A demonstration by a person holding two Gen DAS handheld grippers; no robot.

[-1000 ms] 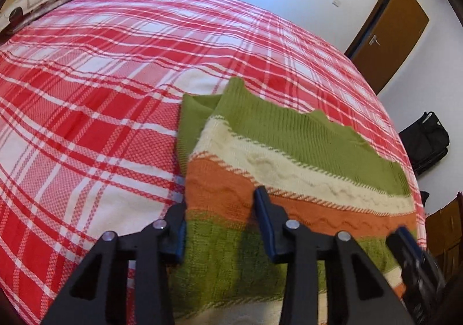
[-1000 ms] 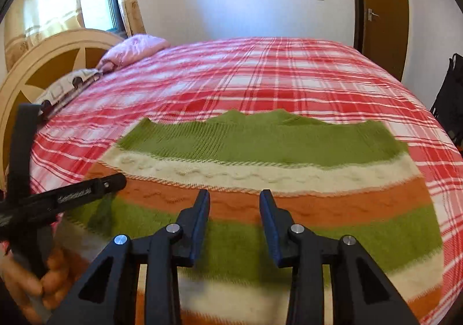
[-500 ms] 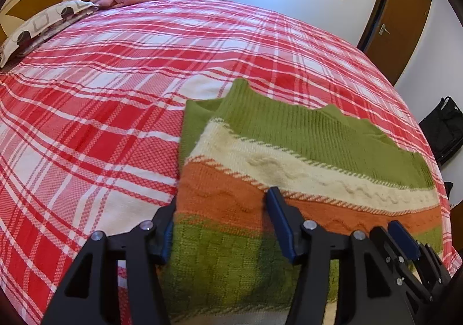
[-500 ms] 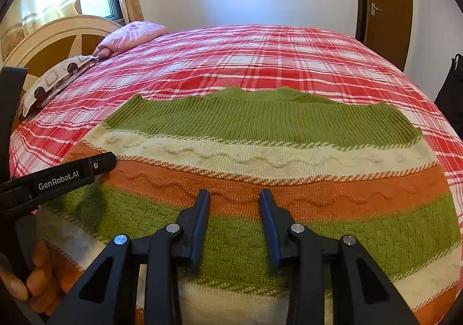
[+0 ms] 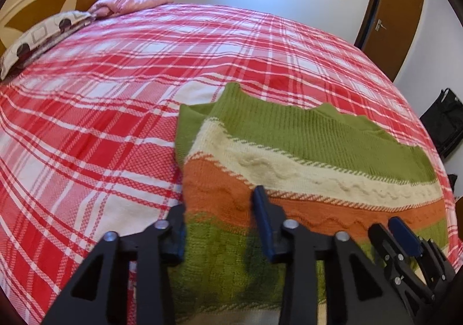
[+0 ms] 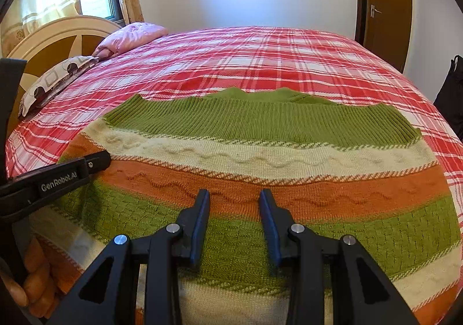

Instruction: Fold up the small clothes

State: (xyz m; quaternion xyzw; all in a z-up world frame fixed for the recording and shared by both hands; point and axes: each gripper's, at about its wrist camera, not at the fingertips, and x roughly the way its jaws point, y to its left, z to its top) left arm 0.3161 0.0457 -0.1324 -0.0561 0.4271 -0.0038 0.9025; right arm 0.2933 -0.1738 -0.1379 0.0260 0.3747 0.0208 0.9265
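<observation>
A knitted sweater (image 5: 303,151) with green, cream and orange stripes lies flat on the bed, its green ribbed edge farthest from me. It fills the right wrist view (image 6: 260,151). My left gripper (image 5: 220,206) is open and empty, low over the sweater's left edge. My right gripper (image 6: 234,200) is open and empty, low over the middle orange and green stripes. The right gripper also shows at the lower right of the left wrist view (image 5: 399,232). The left gripper's finger (image 6: 72,171) shows at the left of the right wrist view.
The bed has a red and white plaid cover (image 5: 115,93). A pink pillow (image 5: 133,0) and a patterned pillow (image 5: 43,35) lie by the headboard (image 6: 58,38). A brown door (image 5: 390,15) and a black bag (image 5: 445,122) are at the right.
Both grippers have dropped lower and moved closer over the sweater. Both stay open and the sweater has not moved.
</observation>
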